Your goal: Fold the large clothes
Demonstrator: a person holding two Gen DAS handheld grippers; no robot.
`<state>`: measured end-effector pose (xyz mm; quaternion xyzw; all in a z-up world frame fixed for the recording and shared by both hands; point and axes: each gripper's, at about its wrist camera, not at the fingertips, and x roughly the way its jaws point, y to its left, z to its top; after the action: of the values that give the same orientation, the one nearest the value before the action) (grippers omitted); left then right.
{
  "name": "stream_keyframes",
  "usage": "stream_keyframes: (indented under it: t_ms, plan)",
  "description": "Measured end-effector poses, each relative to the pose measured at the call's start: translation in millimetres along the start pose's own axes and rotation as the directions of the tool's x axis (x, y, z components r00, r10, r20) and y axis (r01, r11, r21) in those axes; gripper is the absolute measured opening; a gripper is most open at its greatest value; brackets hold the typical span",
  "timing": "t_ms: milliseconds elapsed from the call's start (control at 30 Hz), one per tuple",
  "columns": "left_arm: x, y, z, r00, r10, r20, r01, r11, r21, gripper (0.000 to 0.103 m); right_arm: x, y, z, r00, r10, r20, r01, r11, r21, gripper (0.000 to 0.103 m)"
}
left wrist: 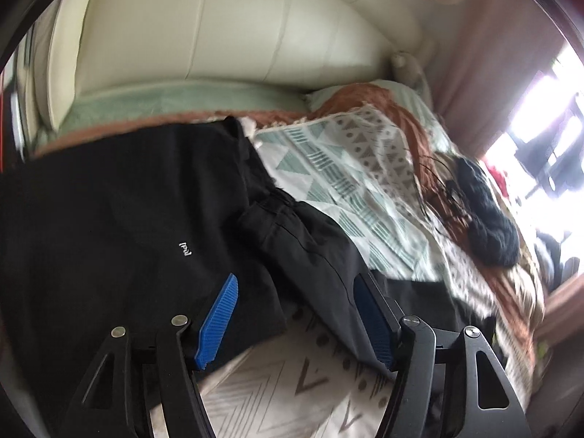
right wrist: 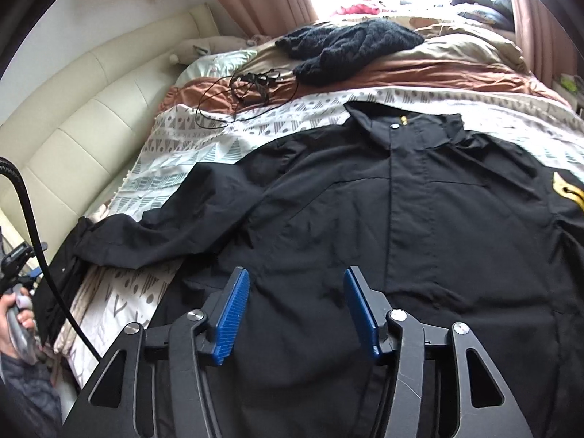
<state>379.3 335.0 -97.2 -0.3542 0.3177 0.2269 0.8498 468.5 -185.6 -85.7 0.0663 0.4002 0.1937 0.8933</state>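
Observation:
A large black jacket [right wrist: 401,219] lies front up on the bed, collar at the far side, with one sleeve [right wrist: 153,233] stretched out to the left. My right gripper [right wrist: 296,271] hovers over its near hem area, blue pads [right wrist: 230,317] apart, nothing pinched. In the left wrist view that sleeve [left wrist: 310,248] runs diagonally beneath my left gripper [left wrist: 295,278], which stands open above the cuff end. A second black garment [left wrist: 109,219] with a small white logo lies to the sleeve's left.
A patterned white blanket [right wrist: 204,146] covers the bed, with a cream padded headboard [left wrist: 204,36] along its side. A dark knit garment [right wrist: 350,43] and a tangled black cable [right wrist: 252,84] lie farther back. A person's hand [right wrist: 14,321] shows at the lower left.

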Motion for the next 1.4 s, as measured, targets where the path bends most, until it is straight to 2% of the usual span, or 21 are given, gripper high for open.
stream_keyframes:
  t_ms: [100, 200, 267, 333, 467, 500, 533, 600, 633, 667, 733, 800, 867, 1033, 1167, 1233, 1267, 1400]
  plan:
    - [22, 7, 11, 0.999, -0.025, -0.026, 0.023, 0.996, -0.081, 0.067, 16, -1, 5, 1.000, 0.017, -0.018, -0.017, 1.000, 0.016, 0.047]
    - [41, 8, 19, 0.999, -0.018, -0.046, 0.013, 0.993, -0.115, 0.065, 31, -1, 8, 0.999, 0.038, -0.031, -0.038, 0.999, 0.027, 0.040]
    - [53, 8, 20, 0.997, -0.008, -0.074, -0.002, 0.992, -0.130, 0.061, 40, -1, 9, 0.998, 0.042, -0.040, -0.041, 0.999, 0.030, 0.036]
    - [63, 8, 19, 0.995, 0.017, -0.099, -0.030, 0.991, -0.133, 0.061, 48, 0, 11, 0.998, 0.047, -0.045, -0.045, 0.998, 0.035, 0.035]
    - [90, 14, 19, 0.986, 0.065, -0.154, -0.089, 0.983, -0.158, 0.061, 67, 4, 16, 0.995, 0.077, -0.067, -0.074, 0.996, 0.055, 0.026]
    - [93, 16, 20, 0.985, 0.072, -0.153, -0.096, 0.983, -0.155, 0.059, 73, 6, 18, 0.993, 0.092, -0.074, -0.087, 0.994, 0.067, 0.023]
    - [97, 17, 22, 0.985, 0.083, -0.153, -0.107, 0.983, -0.151, 0.044, 77, 8, 19, 0.992, 0.101, -0.077, -0.096, 0.993, 0.073, 0.021]
    - [103, 24, 24, 0.983, 0.103, -0.154, -0.130, 0.976, -0.173, 0.026, 87, 12, 22, 0.989, 0.123, -0.081, -0.116, 0.990, 0.084, 0.018]
    - [103, 27, 24, 0.985, 0.082, -0.151, -0.111, 0.974, -0.195, 0.013, 92, 15, 23, 0.988, 0.130, -0.084, -0.122, 0.989, 0.087, 0.017]
    - [101, 28, 25, 0.987, 0.048, -0.154, -0.081, 0.973, -0.216, 0.011, 97, 17, 25, 0.987, 0.138, -0.088, -0.130, 0.987, 0.092, 0.017]
    - [90, 19, 27, 0.992, 0.048, -0.119, -0.071, 0.979, -0.193, 0.009, 108, 19, 29, 0.981, 0.170, -0.096, -0.159, 0.980, 0.120, 0.016]
    - [73, 5, 31, 0.997, 0.029, -0.072, -0.039, 0.988, -0.147, 0.008, 121, 21, 35, 0.974, 0.205, -0.096, -0.188, 0.969, 0.158, 0.015]
    - [55, -13, 37, 0.999, -0.024, -0.040, 0.019, 0.993, -0.115, 0.007, 135, 23, 42, 0.970, 0.223, -0.097, -0.203, 0.962, 0.183, 0.013]
    - [17, -56, 55, 0.994, -0.110, 0.014, 0.111, 0.993, -0.037, 0.007, 171, 30, 54, 0.963, 0.243, -0.118, -0.214, 0.952, 0.217, 0.008]
    - [-9, -99, 60, 0.986, -0.166, 0.025, 0.165, 0.985, 0.050, 0.007, 209, 30, 55, 0.945, 0.280, -0.167, -0.230, 0.935, 0.269, 0.008]
    - [-19, -119, 59, 0.981, -0.194, 0.026, 0.191, 0.978, 0.084, 0.007, 224, 29, 53, 0.944, 0.256, -0.206, -0.196, 0.942, 0.272, 0.007]
    - [-22, -129, 58, 0.978, -0.208, 0.026, 0.205, 0.974, 0.098, 0.007, 228, 27, 52, 0.943, 0.259, -0.210, -0.197, 0.940, 0.278, 0.004]
    - [-38, -170, 55, 0.964, -0.266, 0.013, 0.260, 0.952, 0.159, 0.007, 213, 15, 55, 0.937, 0.276, -0.215, -0.203, 0.929, 0.309, 0.004]
